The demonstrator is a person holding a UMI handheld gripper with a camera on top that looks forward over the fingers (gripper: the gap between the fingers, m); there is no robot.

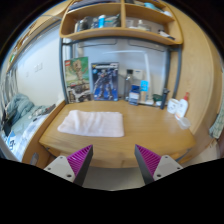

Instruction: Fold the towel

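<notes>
Nearest the lens, the gripper [113,162] holds its two fingers spread wide apart, released, with nothing between them — the purple pads [80,160] on their inner faces stand clear of each other, and only bare wood shows in the gap. Just beyond the fingertips runs the front edge of a wooden desk [145,130], its top a warm light brown. On that top, ahead of the left finger and well short of the back wall, lies the towel [92,122]: white, flat, spread out as a rough rectangle with its long side running across the desk, and apart from both fingers. Behind the towel, against the back of the desk, stand two boxes side by side — a greenish box [77,81] and a blue box [105,82] with printed fronts whose pictures are too small to read. To their right is a cluster of bottles [137,88] and small containers, and further right, near the desk's far end, a white bottle with a red top [183,106]. Above the desk hangs a wooden shelf unit [120,32] carrying several items too small to make out. Off the desk's left side, a bed with rumpled bedding [20,112] shows.
</notes>
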